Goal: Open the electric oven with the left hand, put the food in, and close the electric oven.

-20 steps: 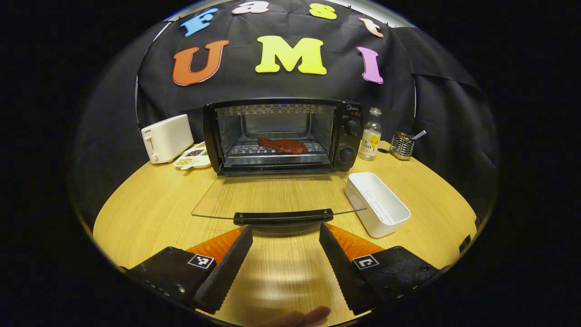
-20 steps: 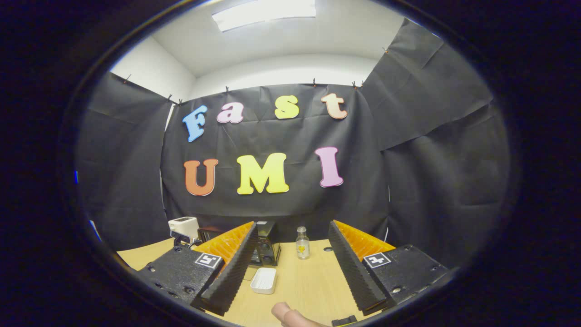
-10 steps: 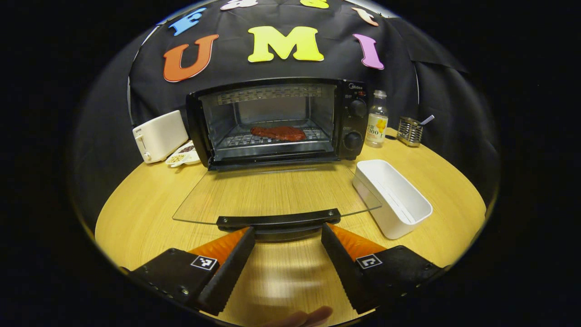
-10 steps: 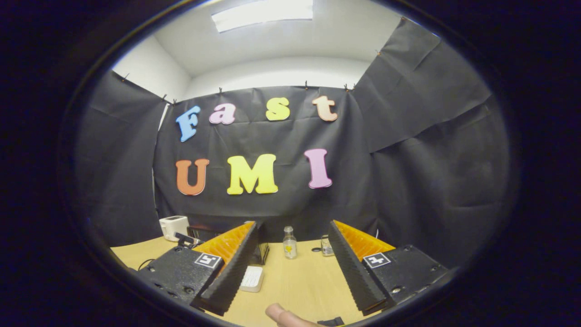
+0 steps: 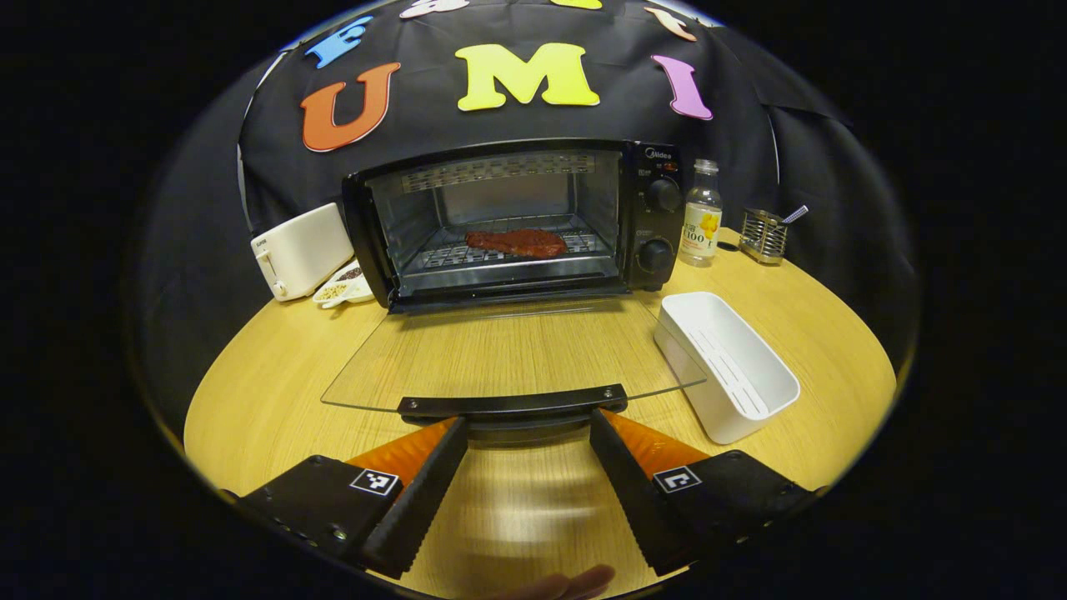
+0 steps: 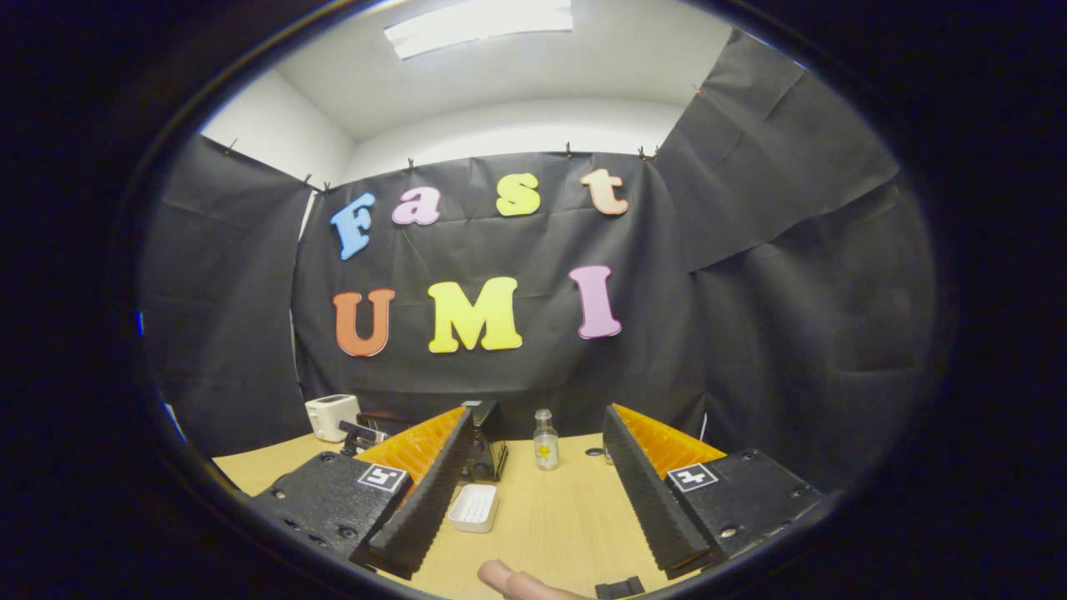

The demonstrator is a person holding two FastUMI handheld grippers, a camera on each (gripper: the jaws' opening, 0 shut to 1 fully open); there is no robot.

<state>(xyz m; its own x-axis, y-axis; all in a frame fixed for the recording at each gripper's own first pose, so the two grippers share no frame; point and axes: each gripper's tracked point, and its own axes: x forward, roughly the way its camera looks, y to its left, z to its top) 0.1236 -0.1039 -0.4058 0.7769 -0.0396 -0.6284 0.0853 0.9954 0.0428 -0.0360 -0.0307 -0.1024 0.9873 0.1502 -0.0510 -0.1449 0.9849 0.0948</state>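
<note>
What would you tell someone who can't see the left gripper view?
An electric oven stands with its glass door folded down flat and a piece of meat on the rack. The left gripper hangs open just before the door handle.

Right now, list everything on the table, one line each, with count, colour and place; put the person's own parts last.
black electric oven: one, black, at the back centre; its glass door lies fully open and flat.
reddish-brown piece of meat: one, on the oven's wire rack.
white rectangular plastic tray: one, empty, right of the open door.
white toaster: one, left of the oven.
white divided dish: one, holds seeds or grains, between toaster and oven.
clear glass bottle: one, yellow label, right of the oven.
metal mesh holder: one, far right, with a utensil in it.
round wooden table: one, light wood.
left hand-held gripper: open, just in front of the door's black handle.
right hand-held gripper: open, empty, above the table.
</note>
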